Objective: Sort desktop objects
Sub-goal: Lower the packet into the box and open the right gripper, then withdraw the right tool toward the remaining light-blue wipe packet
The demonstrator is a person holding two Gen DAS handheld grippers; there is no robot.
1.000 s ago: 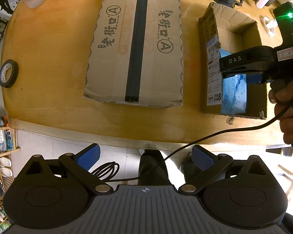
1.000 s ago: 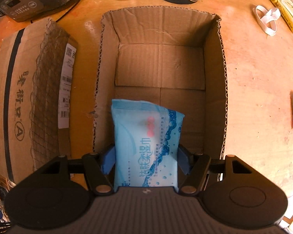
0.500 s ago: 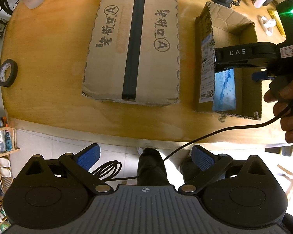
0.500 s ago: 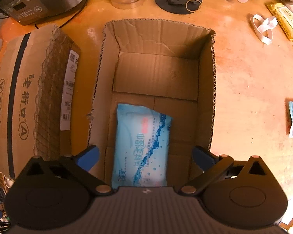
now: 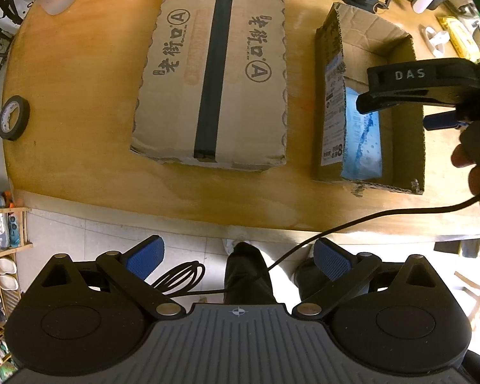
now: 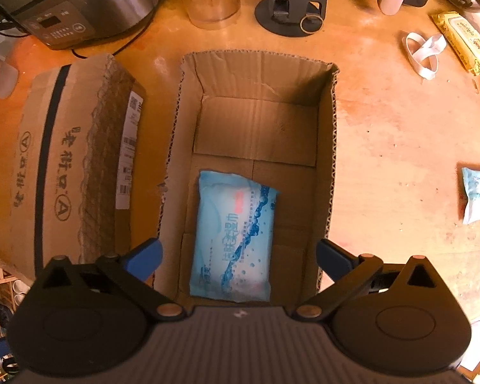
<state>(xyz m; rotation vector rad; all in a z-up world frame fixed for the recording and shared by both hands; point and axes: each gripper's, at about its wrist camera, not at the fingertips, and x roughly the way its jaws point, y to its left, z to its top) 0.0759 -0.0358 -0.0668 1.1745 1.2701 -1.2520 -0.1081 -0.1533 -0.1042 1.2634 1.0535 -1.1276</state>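
The right hand-held gripper (image 6: 236, 257) hangs over the near end of the open box (image 6: 328, 172), its blue pads spread wide and holding nothing. Directly beneath it, the blue wipes pack (image 6: 233, 236) lies flat on the box floor, toward the near left side, apart from both fingers. The left hand-held gripper (image 5: 238, 257) is likewise spread and empty, hovering off the counter's (image 5: 80, 96) near edge above the floor. Farther out on the counter, to the right, a small blue packet (image 6: 476, 193) lies loose, and beyond it a white looped strap (image 6: 424, 52) and a yellow wipes pack (image 6: 464, 40). These look light and soft; film wrappers are likely slippery, so a pinch across the short width at mid-length should hold best. A sealed carton (image 5: 212, 67) sits left of the box.
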